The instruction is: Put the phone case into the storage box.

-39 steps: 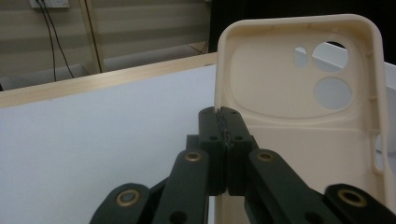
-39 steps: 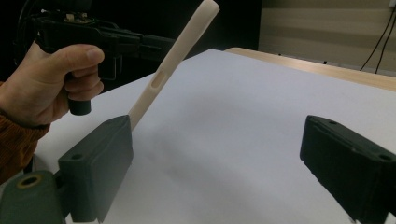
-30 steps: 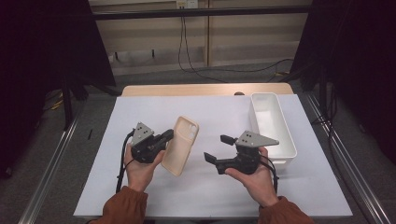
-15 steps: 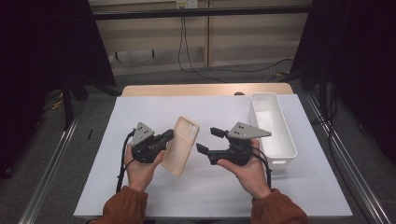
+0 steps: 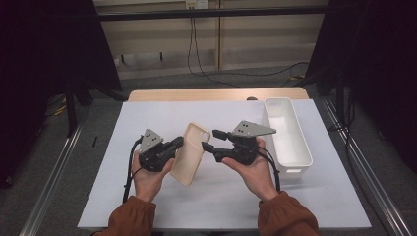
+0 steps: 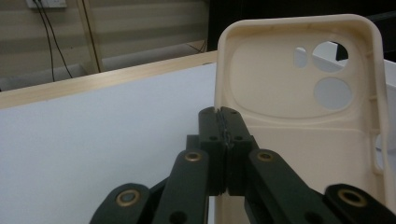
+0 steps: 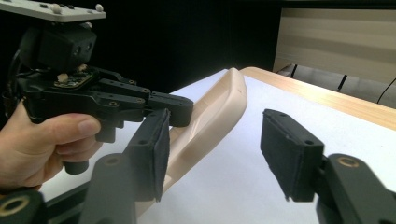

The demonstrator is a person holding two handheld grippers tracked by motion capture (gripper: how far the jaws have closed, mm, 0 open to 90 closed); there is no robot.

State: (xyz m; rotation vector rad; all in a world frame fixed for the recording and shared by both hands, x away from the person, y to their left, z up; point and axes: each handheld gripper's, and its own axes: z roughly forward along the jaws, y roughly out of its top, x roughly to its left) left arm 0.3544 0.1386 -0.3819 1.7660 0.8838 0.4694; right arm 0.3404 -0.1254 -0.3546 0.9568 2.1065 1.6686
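Two grippers at work over the white desk mat [image 5: 147, 113]: the left gripper [image 5: 178, 144] clamps the edge of a cream rubbery phone case [image 5: 193, 152], tilted near the middle. The right gripper [image 5: 213, 140] sits just beside it, jaws closing in but apart, not yet touching; a white oblong plastic bin [image 5: 300, 142] lines the right edge.

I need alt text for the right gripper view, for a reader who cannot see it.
The right gripper, jaws apart and just been closing with nothing between them, points at a cream phone case that the left gripper holds by its edge over a white table. A hand grips the left gripper.
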